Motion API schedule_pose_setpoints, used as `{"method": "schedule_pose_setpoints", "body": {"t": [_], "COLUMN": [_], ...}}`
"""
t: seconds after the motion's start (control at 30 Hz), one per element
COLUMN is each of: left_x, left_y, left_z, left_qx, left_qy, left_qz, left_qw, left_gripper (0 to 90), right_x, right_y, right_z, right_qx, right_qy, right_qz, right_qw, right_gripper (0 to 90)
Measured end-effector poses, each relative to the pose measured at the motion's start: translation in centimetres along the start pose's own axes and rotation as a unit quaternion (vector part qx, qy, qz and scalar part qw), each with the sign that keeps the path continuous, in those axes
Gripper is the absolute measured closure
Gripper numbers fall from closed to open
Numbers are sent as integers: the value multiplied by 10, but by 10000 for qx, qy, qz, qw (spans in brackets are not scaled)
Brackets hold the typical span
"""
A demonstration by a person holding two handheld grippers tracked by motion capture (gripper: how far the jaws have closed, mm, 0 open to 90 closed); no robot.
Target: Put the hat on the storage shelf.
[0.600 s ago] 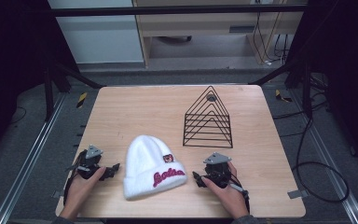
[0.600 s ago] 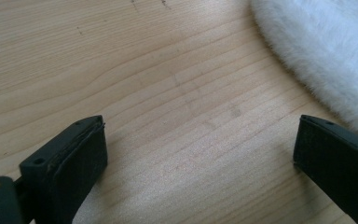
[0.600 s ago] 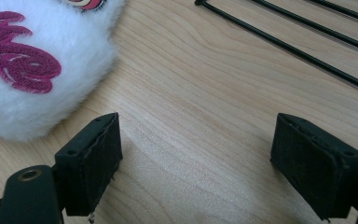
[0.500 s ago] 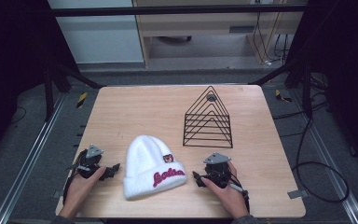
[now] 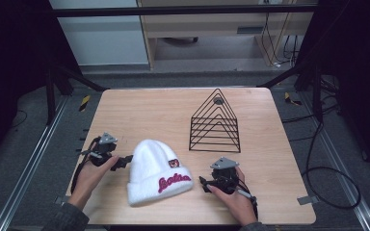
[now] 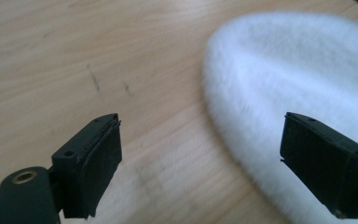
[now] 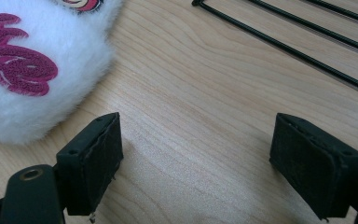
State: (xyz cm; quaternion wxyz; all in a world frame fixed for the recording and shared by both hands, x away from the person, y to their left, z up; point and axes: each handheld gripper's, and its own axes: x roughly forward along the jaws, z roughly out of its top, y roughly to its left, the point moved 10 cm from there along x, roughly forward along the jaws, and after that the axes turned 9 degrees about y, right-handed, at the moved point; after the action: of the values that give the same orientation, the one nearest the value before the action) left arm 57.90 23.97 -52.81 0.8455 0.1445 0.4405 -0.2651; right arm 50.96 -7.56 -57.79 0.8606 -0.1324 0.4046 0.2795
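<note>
Hat point(image 5: 155, 172) — white and fuzzy, with pink lettering — lay flat near the table's point(image 5: 173, 110) front edge, between both grippers. Left gripper point(image 5: 123, 161) sat just beside its crown, right gripper point(image 5: 203, 183) near its brim — both spread wide, holding nothing. Wire rack point(image 5: 215, 122) stood behind.

counter point(image 5: 139, 110): light wood, square, on dark metal frame | floor point(image 5: 24, 159): grey, dim | rails point(image 5: 29, 166): metal, along both sides | cables point(image 5: 327, 159): black, looping at right | back: pale cabinet panel point(image 5: 101, 33), wooden shelf unit point(image 5: 212, 29) | light: falls on counter, surroundings dark
</note>
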Motion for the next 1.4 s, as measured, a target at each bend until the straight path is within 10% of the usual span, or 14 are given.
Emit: {"method": "schedule_pose_setpoints", "body": {"t": [0.3,1.4], "left_x": [28,50], "left_y": [-13,-23], "left_z": [34,22], "left_qx": [142,153], "left_qy": [254,604], "left_qz": [5,-323], "left_qw": [9996,9975], "left_gripper": [233,825], "right_x": [0,0], "right_y": [0,0], "right_z": [0,0], "right_qx": [2,8], "right_qy": [-3,-5], "right_qz": [-8,-13], "right_qw": [10000,10000], "right_gripper": [170,171]}}
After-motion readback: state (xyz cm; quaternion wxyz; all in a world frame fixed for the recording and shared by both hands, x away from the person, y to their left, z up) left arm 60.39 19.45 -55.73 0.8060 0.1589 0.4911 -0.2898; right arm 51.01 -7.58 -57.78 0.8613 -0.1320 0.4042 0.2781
